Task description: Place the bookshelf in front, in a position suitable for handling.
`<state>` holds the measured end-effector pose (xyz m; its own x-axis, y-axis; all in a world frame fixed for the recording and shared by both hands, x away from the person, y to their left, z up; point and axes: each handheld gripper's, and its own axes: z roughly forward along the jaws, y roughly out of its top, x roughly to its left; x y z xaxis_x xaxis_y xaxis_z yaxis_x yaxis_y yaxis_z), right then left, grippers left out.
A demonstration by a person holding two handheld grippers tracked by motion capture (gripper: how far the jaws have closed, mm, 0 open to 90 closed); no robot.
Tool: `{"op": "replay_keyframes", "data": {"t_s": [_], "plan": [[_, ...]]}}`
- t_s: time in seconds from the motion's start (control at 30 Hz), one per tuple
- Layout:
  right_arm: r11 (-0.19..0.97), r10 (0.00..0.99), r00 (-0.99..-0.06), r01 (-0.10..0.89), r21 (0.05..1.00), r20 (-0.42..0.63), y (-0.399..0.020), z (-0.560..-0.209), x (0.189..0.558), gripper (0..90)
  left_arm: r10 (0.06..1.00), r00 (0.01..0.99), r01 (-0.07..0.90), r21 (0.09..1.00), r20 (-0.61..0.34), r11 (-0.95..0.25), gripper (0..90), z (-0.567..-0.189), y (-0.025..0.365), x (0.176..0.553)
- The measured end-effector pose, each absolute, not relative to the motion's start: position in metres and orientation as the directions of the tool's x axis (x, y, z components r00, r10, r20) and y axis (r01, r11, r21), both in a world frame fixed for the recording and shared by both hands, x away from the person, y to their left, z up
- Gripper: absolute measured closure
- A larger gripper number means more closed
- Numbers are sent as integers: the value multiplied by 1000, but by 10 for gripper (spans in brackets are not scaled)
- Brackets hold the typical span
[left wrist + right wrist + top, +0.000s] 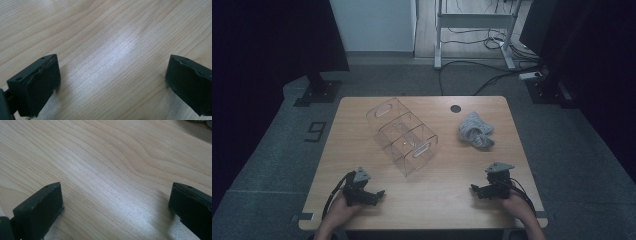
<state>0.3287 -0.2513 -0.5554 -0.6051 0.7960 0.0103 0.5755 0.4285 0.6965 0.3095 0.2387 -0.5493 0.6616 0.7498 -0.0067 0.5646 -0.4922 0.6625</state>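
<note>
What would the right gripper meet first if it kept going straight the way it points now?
Probably only bare table: the right gripper, jaws wide open, angles down at the wood. Grey cloth lies off toward the far corner.

You sit in what looks like a lab or test room: a bare wooden table (422, 200) on grey carpet (277, 150), dark screens on stands (319, 90) at both sides, a white metal frame (474, 22) behind, and loose cables (492, 42) trailing across the floor.

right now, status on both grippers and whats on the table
Left gripper and right gripper open, empty, at table's near edge. Grey cloth bundle untouched beside clear divided bin. Nothing between.
</note>
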Motion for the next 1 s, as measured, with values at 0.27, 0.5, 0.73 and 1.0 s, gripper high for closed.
{"op": "replay_keyframes", "data": {"t_s": [0.27, 0.5, 0.73, 1.0], "plan": [[461, 784, -621, 591, 662, 9, -250, -552, 329, 0, 749, 662, 565, 663, -8, -492, 0, -549, 239, 310], [503, 774, -632, 586, 635, -29, -250, -546, 329, 16, 749, 662, 565, 662, -8, -492, 0, -549, 239, 310], [499, 772, -635, 567, 655, -38, -249, -538, 329, 30, 749, 662, 565, 662, -7, -493, 0, -549, 239, 310], [469, 763, -646, 553, 689, 0, -251, -520, 331, 19, 750, 662, 565, 662, -6, -493, 0, -549, 239, 309]]}}
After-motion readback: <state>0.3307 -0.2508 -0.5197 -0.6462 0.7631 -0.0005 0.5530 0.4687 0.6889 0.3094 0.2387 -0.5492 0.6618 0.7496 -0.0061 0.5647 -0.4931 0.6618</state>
